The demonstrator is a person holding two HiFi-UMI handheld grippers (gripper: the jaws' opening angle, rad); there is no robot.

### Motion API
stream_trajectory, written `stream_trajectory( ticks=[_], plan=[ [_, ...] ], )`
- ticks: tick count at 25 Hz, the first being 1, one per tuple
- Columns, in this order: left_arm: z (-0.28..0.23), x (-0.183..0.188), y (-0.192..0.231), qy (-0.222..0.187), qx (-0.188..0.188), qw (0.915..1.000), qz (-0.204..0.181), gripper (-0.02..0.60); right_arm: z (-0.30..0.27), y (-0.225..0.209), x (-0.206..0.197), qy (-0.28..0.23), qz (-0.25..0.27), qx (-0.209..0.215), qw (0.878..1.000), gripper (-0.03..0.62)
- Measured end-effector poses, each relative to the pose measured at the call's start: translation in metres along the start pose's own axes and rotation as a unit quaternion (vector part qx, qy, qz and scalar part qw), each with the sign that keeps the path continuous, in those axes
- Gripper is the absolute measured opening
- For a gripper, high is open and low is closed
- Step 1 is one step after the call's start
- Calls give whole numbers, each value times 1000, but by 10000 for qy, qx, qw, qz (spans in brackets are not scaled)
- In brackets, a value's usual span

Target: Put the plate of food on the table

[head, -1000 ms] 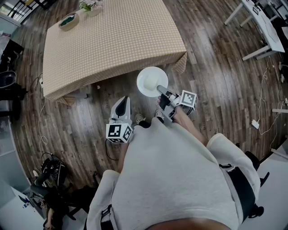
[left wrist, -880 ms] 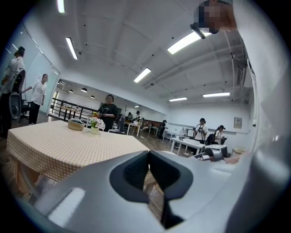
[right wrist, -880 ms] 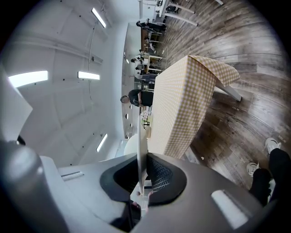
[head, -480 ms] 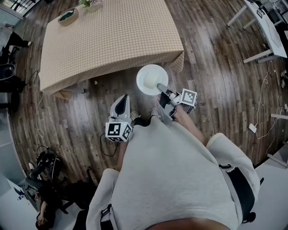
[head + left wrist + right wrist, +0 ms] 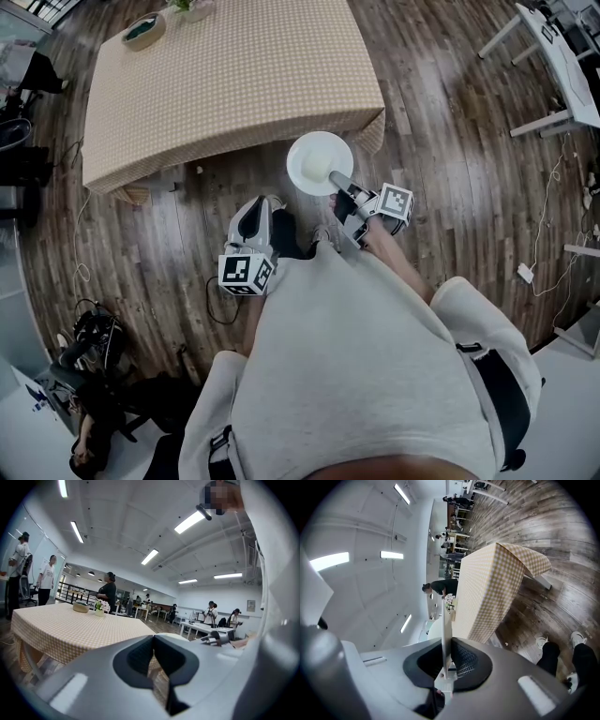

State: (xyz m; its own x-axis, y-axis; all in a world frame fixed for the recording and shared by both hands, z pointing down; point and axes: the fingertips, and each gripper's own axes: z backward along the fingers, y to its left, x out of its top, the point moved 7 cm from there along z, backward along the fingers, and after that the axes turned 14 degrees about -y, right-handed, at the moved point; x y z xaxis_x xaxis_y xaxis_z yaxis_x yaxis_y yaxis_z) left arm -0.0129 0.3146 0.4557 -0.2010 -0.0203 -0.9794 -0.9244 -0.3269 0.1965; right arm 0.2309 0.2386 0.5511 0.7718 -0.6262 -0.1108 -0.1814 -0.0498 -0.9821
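A white plate (image 5: pixel 319 162) with a pale heap of food in its middle hangs above the wooden floor, just off the near corner of the table (image 5: pixel 225 75) with the checked cloth. My right gripper (image 5: pixel 337 179) is shut on the plate's near rim. In the right gripper view the plate (image 5: pixel 446 620) shows edge-on between the pads of the right gripper (image 5: pixel 446 660), with the table (image 5: pixel 487 592) beyond. My left gripper (image 5: pixel 255 204) is left of the plate and apart from it. The left gripper view shows the left gripper (image 5: pixel 153 641) shut with nothing in it.
A bowl (image 5: pixel 143 33) and a small vase of flowers (image 5: pixel 192 7) stand at the table's far end. White desks (image 5: pixel 562 56) and floor cables (image 5: pixel 539 253) lie to the right, dark equipment (image 5: pixel 94 356) at lower left. People (image 5: pixel 108 590) stand beyond the table.
Both grippers and the plate have edged a little closer to the table's near corner. The grip on the plate is unchanged.
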Motion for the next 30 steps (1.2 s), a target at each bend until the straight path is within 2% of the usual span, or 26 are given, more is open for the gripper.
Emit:
stream_trajectory(
  ticks=[9,17,25,30],
  plan=[
    [-17,-3,37,-44,123,9999,62,8,-46,4,1,80,79,29,9999,21],
    [-70,-5,83,-69,-12,9998,189,8,-104,4,11,67,129,-55,9999,21],
    [-136,5,158,-57,14,9995,297,8,-199,17,25,117,124,-221,9996,21],
    [-174,20,207,-29,-16,9995,321,8,-262,36,32,78,82,-119,9999,21]
  ],
)
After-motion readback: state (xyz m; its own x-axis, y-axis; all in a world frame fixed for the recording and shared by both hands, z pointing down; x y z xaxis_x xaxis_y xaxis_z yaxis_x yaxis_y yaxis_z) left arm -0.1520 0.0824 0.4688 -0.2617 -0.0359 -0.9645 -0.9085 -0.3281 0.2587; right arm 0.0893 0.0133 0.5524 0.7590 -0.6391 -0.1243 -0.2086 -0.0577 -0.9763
